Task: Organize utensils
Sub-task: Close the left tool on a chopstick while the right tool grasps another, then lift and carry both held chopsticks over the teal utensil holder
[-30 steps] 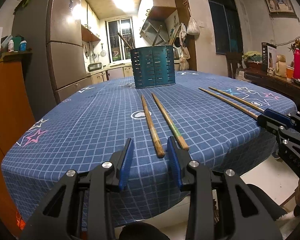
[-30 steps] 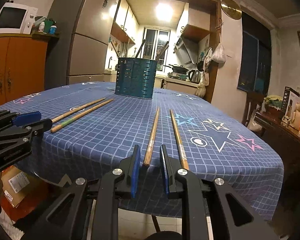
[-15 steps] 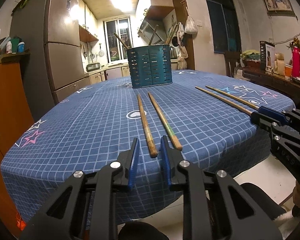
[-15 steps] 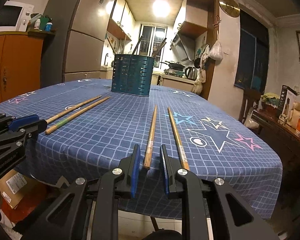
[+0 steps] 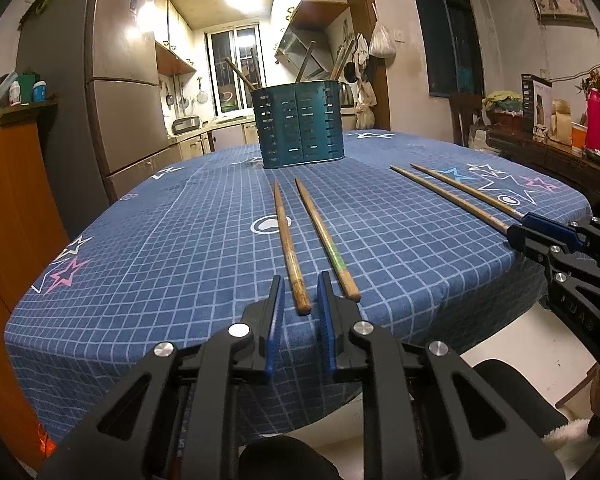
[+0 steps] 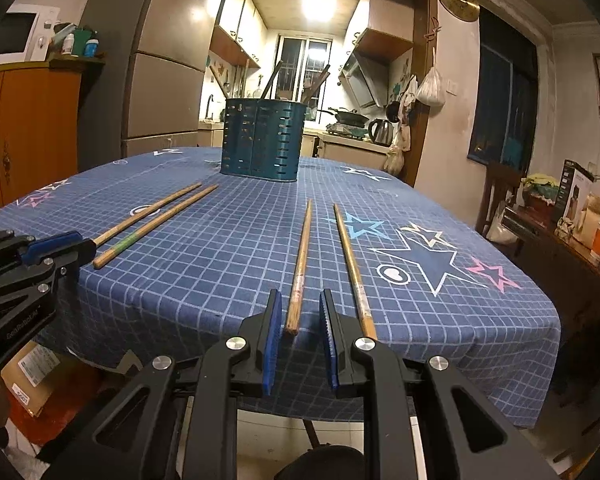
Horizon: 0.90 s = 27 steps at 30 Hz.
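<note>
A teal slotted utensil holder (image 5: 299, 125) stands at the far side of the blue checked tablecloth (image 5: 180, 240) with several sticks in it; it also shows in the right wrist view (image 6: 261, 144). Two wooden chopsticks (image 5: 289, 242) (image 5: 325, 240) lie before my left gripper (image 5: 299, 295), which is open with its jaws on either side of the left chopstick's near end. Two more chopsticks (image 6: 300, 264) (image 6: 352, 264) lie before my right gripper (image 6: 299, 307), open around the near end of the left one. Neither gripper holds anything.
A grey fridge (image 5: 112, 92) and an orange cabinet (image 5: 4, 208) stand to the left. A chair (image 6: 500, 196) and a cluttered dark sideboard (image 5: 556, 148) stand to the right. A cardboard box (image 6: 28, 372) lies on the floor under the table's near edge.
Both grippers have moved forward so the near ends of the chopsticks now sit between their jaws. The left jaws narrowed. The chopsticks have not moved.
</note>
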Motion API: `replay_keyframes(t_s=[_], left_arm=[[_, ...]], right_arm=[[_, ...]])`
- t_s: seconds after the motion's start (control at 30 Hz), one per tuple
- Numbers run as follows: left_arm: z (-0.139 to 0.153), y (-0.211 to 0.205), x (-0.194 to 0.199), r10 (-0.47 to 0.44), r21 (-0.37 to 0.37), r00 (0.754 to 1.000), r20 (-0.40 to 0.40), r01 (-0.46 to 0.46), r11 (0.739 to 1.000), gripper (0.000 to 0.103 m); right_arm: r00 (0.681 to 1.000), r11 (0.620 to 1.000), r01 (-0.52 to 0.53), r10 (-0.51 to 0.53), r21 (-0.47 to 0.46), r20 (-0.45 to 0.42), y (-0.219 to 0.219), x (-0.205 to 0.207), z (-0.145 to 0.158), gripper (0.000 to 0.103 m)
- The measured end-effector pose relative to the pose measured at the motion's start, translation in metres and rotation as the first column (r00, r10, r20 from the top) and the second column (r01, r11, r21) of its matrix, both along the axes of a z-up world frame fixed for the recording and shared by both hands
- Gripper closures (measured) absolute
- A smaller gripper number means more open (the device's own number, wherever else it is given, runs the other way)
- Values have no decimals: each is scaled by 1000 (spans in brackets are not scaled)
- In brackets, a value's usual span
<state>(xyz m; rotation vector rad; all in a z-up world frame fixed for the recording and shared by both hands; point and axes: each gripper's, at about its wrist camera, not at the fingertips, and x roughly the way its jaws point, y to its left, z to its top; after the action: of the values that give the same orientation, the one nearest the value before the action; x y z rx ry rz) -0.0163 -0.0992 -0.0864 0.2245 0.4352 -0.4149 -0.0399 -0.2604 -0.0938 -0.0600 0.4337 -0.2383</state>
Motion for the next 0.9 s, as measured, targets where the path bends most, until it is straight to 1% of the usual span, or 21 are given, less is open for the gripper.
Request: replay_keyframes(t_s=[0.13, 0.23, 0.4, 0.7, 0.9], left_arm=[[-1, -1, -1, 3, -1, 1000, 3, -3, 1000, 88], [-1, -3, -1, -4, -1, 1000, 3, 4, 1000, 92], [-2, -3, -3, -5, -2, 1000, 6, 5, 1000, 95], [1, 1, -1, -12, -22, 1000, -11, 12, 1000, 97], [10, 10, 1, 9, -55, 1000, -21, -10, 998, 97]], right_arm=[[1000, 1000, 0, 0, -2, 7, 0, -1, -2, 82], [1000, 1000, -2, 2, 11, 14, -2, -2, -2, 82], [1000, 1000, -19, 19, 4, 20, 2, -3, -4, 93], [999, 999, -24, 23, 40, 24, -1, -5, -1, 95], [999, 998, -12, 8, 69, 50, -12, -10, 14, 95]])
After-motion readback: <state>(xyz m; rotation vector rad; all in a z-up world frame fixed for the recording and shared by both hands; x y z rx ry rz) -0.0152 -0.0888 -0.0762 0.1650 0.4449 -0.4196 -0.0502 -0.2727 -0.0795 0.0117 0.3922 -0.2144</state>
